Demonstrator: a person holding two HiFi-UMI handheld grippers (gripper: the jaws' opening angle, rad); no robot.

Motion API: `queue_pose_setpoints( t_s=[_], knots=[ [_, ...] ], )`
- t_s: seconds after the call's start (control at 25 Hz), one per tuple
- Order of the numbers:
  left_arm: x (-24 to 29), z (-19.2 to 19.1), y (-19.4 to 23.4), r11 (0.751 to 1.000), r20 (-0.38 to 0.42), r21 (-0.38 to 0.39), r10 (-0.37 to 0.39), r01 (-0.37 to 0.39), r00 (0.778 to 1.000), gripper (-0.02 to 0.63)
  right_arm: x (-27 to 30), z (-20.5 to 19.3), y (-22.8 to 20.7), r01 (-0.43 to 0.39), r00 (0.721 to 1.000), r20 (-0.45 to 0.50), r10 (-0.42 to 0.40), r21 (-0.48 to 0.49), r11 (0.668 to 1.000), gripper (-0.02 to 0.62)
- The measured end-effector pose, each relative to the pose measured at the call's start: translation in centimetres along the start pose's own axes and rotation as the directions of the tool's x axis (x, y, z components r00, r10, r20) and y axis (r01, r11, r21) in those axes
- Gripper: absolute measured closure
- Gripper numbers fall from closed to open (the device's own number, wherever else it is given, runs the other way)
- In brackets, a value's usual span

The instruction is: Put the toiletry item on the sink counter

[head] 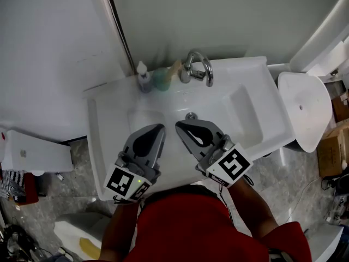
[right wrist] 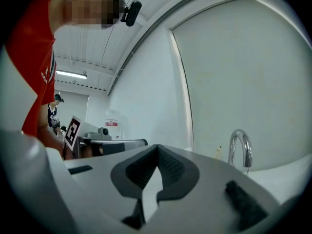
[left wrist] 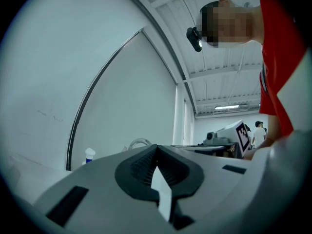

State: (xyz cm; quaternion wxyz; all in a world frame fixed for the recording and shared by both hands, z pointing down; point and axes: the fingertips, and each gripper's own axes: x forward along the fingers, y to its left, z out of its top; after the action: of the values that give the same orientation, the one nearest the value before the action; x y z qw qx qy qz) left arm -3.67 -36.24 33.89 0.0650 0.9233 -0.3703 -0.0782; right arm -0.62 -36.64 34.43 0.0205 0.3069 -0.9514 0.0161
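Head view, with both gripper views. The left tongs (head: 159,127) and right tongs (head: 178,125) hang side by side over the front of the basin (head: 143,118). Their tips point toward the tap (head: 197,64). Each pair is clenched on nothing: in the left gripper view (left wrist: 156,152) and the right gripper view (right wrist: 157,152) the ribbed pads meet at the tip, with only pale background showing behind the hollow.

The bottle (head: 144,78), white-capped and taken here to be the toiletry item, stands upright at the back of the tabletop (head: 256,91). It is just left of the tap and touching or nearly touching a green item (head: 161,79). This spot against the wall keeps it clear of the basin and of the front edge, where it could be knocked off.

With the bottle standing free and both tongs well apart from it and empty, the placing appears complete. The level, paired pose suggests a rest position rather than an approach.
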Motion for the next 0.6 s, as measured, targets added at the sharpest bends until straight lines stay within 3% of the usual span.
queue_pose_setpoints(
  t_s=[0.6],
  knots=[
    [-0.06, 0.23, -0.80, 1.000, -0.003, 0.013, -0.006, 0.007, 1.000, 0.589, -1.00, 0.29, 0.81, -0.014, 1.000, 0.012, 0.013, 0.007, 1.000, 0.568]
  ],
)
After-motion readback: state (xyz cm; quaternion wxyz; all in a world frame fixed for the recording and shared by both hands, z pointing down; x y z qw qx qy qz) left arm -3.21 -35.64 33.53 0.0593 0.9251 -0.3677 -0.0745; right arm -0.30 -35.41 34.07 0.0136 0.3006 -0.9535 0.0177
